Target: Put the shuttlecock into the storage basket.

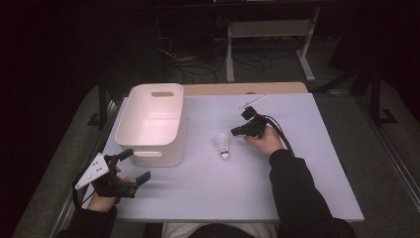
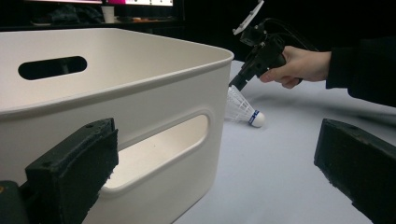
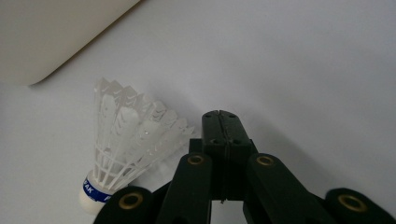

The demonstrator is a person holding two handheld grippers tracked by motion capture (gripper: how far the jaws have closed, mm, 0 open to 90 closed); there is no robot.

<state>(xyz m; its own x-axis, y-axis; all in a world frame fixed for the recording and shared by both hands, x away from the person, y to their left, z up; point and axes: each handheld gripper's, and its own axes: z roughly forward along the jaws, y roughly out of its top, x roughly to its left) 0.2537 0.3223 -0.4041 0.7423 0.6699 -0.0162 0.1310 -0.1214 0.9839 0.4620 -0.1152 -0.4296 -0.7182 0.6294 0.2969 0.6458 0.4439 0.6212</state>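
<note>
The shuttlecock [image 1: 223, 146] lies on its side on the table [image 1: 297, 168], between the white bin [image 1: 143, 106] and the right gripper [image 1: 238, 130], just beside that gripper's tips; the bin looks empty, so the job of getting the shuttlecock into it seems barely begun, with the grasp, the lift and the drop all left to do; in the right gripper view the right claw's jaws are pressed flat together with nothing between them, resting next to the feathers, so they would need to open before they can take hold; the left gripper [image 1: 132, 166] waits near the table's front left corner, just in front of the bin, its jaws spread wide and empty; the left gripper view shows the bin's near wall with its handle slot close ahead; there is plenty of bare table around the shuttlecock and to the right; the bin's tall rim is the one edge to clear, and the table's front edge lies close to the left hand [image 1: 101, 201].
</note>
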